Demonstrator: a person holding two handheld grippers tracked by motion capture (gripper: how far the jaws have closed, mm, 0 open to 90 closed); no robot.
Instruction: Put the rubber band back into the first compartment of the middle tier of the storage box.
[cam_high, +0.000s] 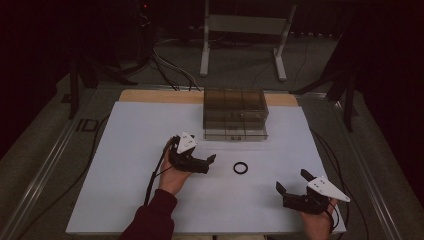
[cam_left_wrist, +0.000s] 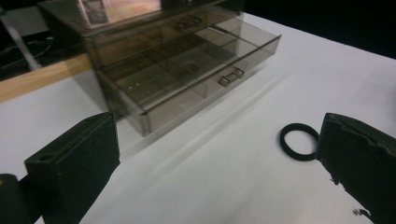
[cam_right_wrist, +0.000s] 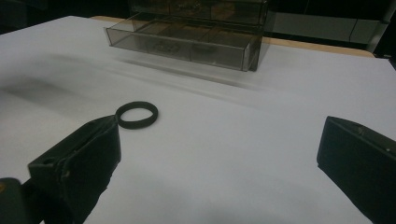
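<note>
Bare mat (cam_high: 150, 200) around ring (cam_high: 240, 168)

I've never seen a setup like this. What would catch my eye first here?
Probably the small black ring lying alone on the white table, between the two hand-held grippers. The left gripper sits just beside it with its jaws open, and the right gripper waits nearer the table's front corner, also open. Behind the ring stands a smoky clear drawer box, its lower drawer pulled partly out.
</note>
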